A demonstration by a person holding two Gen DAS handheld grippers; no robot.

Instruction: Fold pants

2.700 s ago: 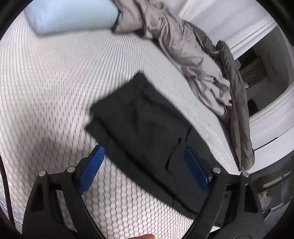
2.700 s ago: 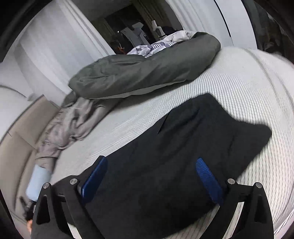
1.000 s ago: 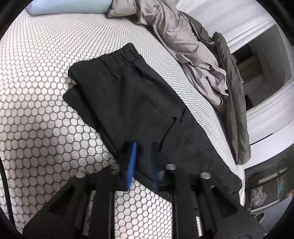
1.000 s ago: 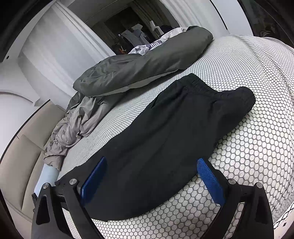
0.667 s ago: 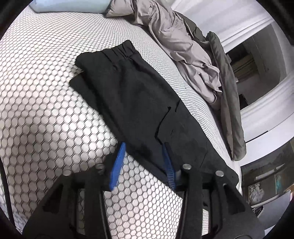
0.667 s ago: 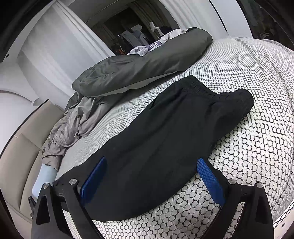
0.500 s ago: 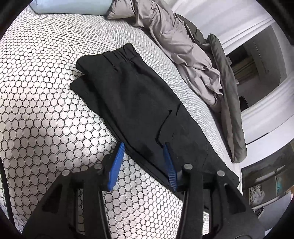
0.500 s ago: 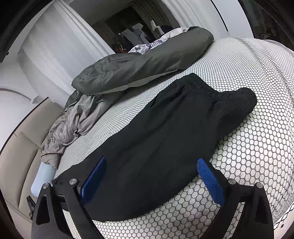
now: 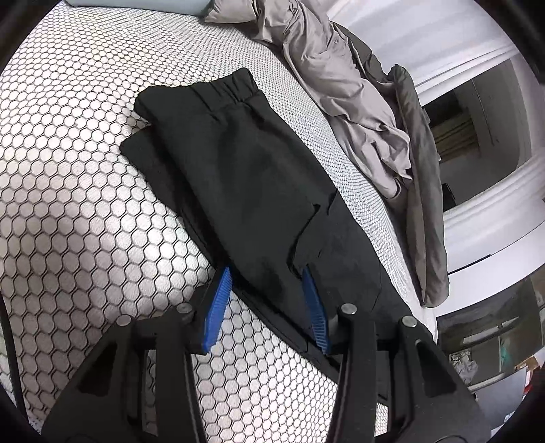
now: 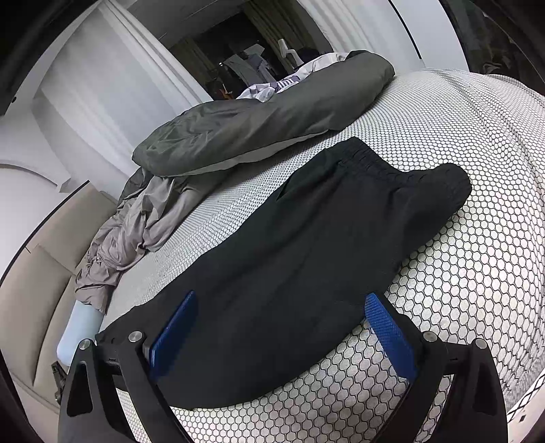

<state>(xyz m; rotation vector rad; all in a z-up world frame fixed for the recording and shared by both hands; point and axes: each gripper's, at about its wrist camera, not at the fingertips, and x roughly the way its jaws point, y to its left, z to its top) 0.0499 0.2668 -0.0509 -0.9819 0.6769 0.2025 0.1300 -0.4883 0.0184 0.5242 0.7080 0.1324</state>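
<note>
Black cloth lay long and flat across the honeycomb-patterned bed cover (image 9: 68, 191): the pants (image 9: 252, 177), doubled lengthwise so one leg sat on the other, with the gathered waistband at the far end and a lower layer peeking out along the near edge. Through my left camera I saw a slit or pocket flap partway down the cloth, and my left gripper (image 9: 269, 303) stood with its blue fingers (image 9: 218, 300) partly apart, the near edge of the pants between them but not pinched. My right gripper (image 10: 282, 337) had its fingers spread wide, low over the leg end, clamped on nothing. Only the left view gave me the pale blue pillow (image 9: 136, 2) at the head of the bed, cut off by the frame; the right view alone showed a beige padded headboard (image 10: 30, 289) and a dark doorway with clutter I could not make out. Both showed the crumpled grey sheet (image 9: 340, 85) and the dark green duvet (image 10: 265, 126) beyond the pants. The hems were hidden behind my own grippers, so I could not tell how they lined up.
</note>
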